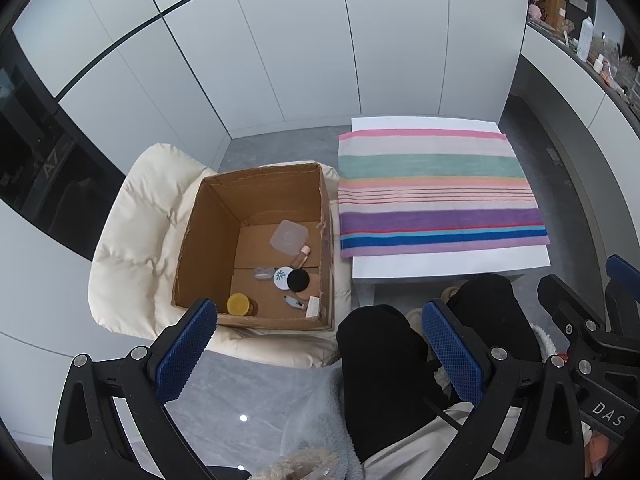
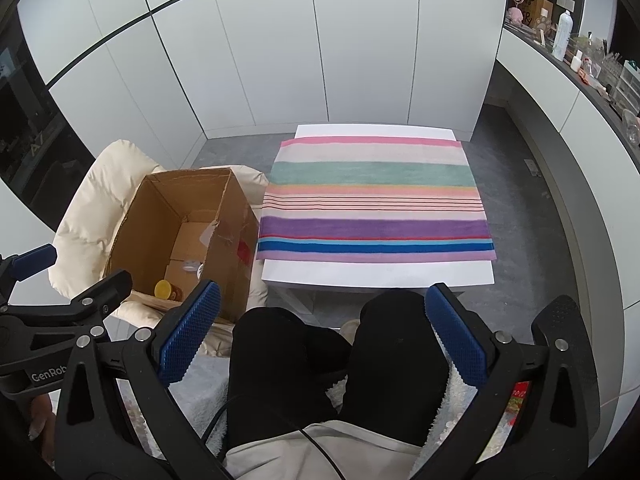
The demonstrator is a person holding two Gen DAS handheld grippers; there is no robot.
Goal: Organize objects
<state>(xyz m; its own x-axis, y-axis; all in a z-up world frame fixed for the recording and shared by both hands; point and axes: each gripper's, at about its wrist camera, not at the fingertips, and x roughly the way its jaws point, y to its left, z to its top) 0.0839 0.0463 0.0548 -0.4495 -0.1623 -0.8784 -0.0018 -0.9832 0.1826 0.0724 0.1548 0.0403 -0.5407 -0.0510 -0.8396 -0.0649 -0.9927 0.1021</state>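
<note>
An open cardboard box stands on a cream cushioned chair. Inside lie a yellow-lidded jar, a clear square lid, a black round compact, a white round tin, a small pink-capped bottle and other small items. The box also shows in the right wrist view, with the jar. My left gripper is open and empty, held above the floor near the box's front. My right gripper is open and empty above the person's knees.
A white low table to the right of the box carries a striped towel. White cabinet doors form the back wall. A dark counter with bottles runs along the right. Grey floor surrounds the table.
</note>
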